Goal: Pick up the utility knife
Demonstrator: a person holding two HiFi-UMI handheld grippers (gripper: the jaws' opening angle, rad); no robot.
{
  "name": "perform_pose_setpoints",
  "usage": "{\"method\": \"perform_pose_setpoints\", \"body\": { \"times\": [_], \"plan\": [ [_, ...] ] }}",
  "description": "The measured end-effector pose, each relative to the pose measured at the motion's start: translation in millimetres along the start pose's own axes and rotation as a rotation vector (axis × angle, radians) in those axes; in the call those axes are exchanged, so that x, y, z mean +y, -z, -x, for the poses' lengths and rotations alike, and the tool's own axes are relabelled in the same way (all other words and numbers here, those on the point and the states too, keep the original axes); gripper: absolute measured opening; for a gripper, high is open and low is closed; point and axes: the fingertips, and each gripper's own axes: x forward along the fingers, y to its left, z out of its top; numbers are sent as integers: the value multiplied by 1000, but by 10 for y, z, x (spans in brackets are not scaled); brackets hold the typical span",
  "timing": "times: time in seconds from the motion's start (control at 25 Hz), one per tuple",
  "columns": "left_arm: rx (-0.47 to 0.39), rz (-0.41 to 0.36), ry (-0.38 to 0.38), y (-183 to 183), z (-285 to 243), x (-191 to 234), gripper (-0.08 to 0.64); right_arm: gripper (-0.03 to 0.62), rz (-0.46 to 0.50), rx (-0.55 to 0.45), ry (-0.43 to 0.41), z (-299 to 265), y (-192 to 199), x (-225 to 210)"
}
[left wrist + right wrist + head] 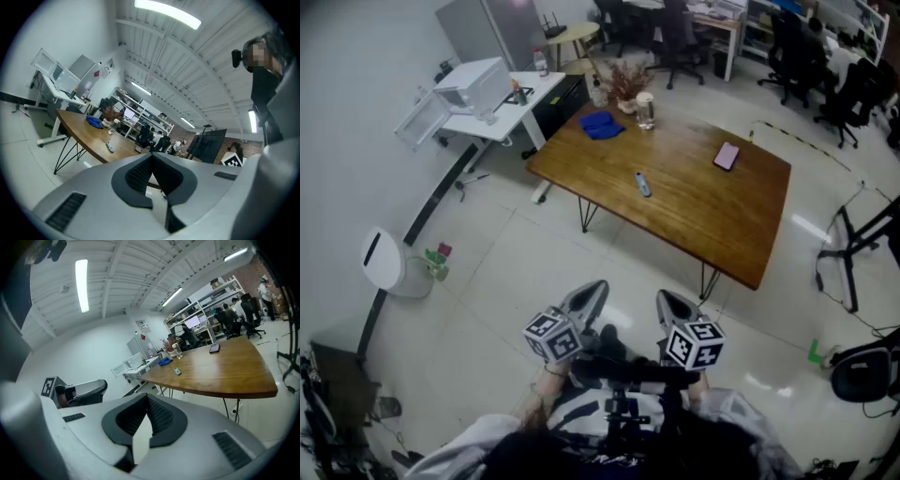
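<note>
Head view: knife [643, 184] seen lying mid-table [712, 220], far ahead; left gripper [586, 300] and right gripper [673, 305] held near body, well apart from it.
Left gripper view: jaws closed, nothing gripped.
Right gripper view: jaws closed, empty.
Task judged unstarted; approach, grasp, lift left.

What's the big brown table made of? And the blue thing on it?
The table looks like polished wood: brown grain streaks with a faint sheen. Its legs seem thin dark metal. The blue thing looks like soft cloth, lying crumpled, though too small to be sure.
</note>
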Motion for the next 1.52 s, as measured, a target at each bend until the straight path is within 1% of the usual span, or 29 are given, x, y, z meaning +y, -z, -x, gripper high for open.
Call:
{"method": "perform_pose_setpoints", "body": {
  "times": [0.2,0.4,0.56,0.64,0.72,0.84,0.96,1.04,1.12,1.24,1.32,1.4,1.52],
  "plan": [
    [-15,7,-10,-35,-232,230,5,11,20,4,0,-227,-144,-191],
    [-7,23,31,-191,-559,497,5,11,36,2,25,-566,-336,-310],
    [-14,2,51,-557,-853,869,5,11,71,5,17,-1049,-546,-273],
    [-22,-25,61,-798,-977,1065,5,11,67,5,7,-1323,-650,-237],
    [-24,-37,65,-986,-1082,1292,5,11,54,11,10,-1601,-732,-242],
    [-12,-27,58,-1188,-1210,1706,5,11,38,27,39,-1991,-864,-283],
    [7,-16,65,-1389,-1404,2072,5,17,7,14,85,-2276,-1048,-352],
    [12,-7,80,-1507,-1568,2240,5,48,-22,0,115,-2394,-1132,-434],
    [20,5,97,-1574,-1736,2344,5,49,-41,-4,142,-2472,-1180,-530],
    [58,24,128,-1528,-1938,2368,5,83,-60,13,190,-2514,-1191,-720],
    [91,39,145,-1448,-2064,2349,5,125,-67,31,218,-2569,-1211,-891],
    [114,51,150,-1390,-2184,2355,5,164,-53,56,234,-2701,-1251,-1062],
    [117,59,143,-1391,-2367,2368,5,210,29,115,263,-2997,-1330,-1332]
  ]
}}
